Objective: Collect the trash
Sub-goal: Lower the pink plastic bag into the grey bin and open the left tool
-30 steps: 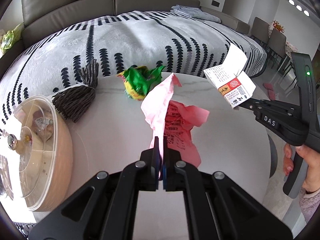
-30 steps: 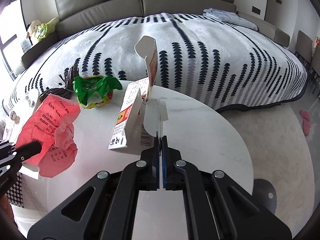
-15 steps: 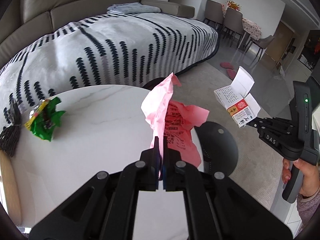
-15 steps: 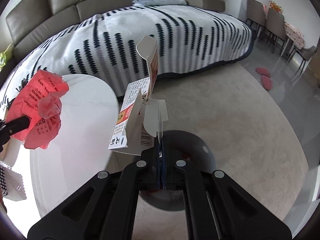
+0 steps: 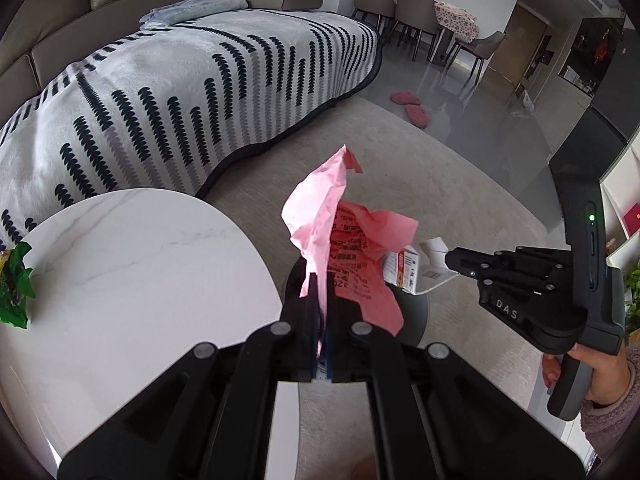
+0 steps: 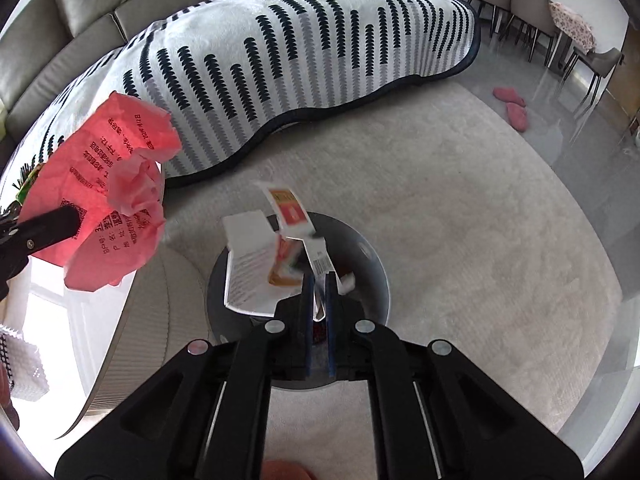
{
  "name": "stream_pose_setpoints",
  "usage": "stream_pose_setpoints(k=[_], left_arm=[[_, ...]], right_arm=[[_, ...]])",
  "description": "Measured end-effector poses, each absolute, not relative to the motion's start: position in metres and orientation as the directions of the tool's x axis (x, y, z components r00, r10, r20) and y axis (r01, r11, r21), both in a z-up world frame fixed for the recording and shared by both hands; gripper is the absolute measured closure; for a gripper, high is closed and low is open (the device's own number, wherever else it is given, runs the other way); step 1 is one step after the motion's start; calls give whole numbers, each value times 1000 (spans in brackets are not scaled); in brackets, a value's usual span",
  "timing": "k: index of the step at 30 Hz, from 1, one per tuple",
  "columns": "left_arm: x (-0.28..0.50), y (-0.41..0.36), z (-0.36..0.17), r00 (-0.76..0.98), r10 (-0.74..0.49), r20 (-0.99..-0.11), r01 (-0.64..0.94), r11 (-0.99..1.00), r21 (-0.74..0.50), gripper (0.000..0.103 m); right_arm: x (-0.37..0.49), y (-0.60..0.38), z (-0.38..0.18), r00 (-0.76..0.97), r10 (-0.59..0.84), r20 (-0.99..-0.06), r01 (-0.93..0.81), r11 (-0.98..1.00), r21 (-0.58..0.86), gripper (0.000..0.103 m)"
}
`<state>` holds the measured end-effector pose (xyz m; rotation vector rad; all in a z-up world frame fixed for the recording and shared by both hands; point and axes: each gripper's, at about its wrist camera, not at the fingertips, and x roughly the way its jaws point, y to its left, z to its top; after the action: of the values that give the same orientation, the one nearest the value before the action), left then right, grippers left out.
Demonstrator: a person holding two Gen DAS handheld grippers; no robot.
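Left claw, left wrist view: the left claw (image 5: pixel 320 304) was clamped tight on the lower edge of the crumpled pink paper sheet with black print (image 5: pixel 352 240), which stood up from the jaws.
Pink paper, where: off the round white marble worktop (image 5: pixel 140 280), over the dark round bin (image 5: pixel 416 308) on the floor.
Right claw, same view: the right claw (image 5: pixel 450 260), held in a hand (image 5: pixel 600 372), pointed at the small white-and-red cardboard box (image 5: pixel 402 270), which showed just past the paper and above the bin.
Left behind: a crinkled green foil wrapper (image 5: pixel 14 280) lay at the worktop's far edge.
Right claw, right wrist view: the right claw (image 6: pixel 318 284) was narrow, its jaws opening, with a thin white flap between the pads, which no longer seemed to press on it.
Box, look: the cardboard box (image 6: pixel 248 272) was motion-blurred, flaps splayed, tipped over the bin's mouth (image 6: pixel 372 268).
Paper, same view: the pink paper (image 6: pixel 108 208) hung from the left claw (image 6: pixel 68 220) to the left of the bin, not clearly above it from this angle.
Risk, box: the open flaps could catch the rim and tip the box onto the pale carpet (image 6: pixel 440 200).
Risk, paper: light and crumpled, it could drift sideways if let go off-centre, or cling to a pad.
Risk, task: the green wrapper might be forgotten.
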<state>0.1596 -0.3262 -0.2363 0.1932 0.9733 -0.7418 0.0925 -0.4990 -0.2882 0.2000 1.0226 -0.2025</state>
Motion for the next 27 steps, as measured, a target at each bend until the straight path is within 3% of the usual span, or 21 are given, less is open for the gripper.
stream_pose_setpoints(k=[23,27], left_arm=[[150,-387,-243,268,-503,-821,746,648,-154,100],[142,-394,-253,248,-485,-838,758,636,-143,96]], right_arm=[[56,-537,-269,529,-104,-842,333,938,94,96],[51,-540,-265,529,-122,-840,347,934,83,96]])
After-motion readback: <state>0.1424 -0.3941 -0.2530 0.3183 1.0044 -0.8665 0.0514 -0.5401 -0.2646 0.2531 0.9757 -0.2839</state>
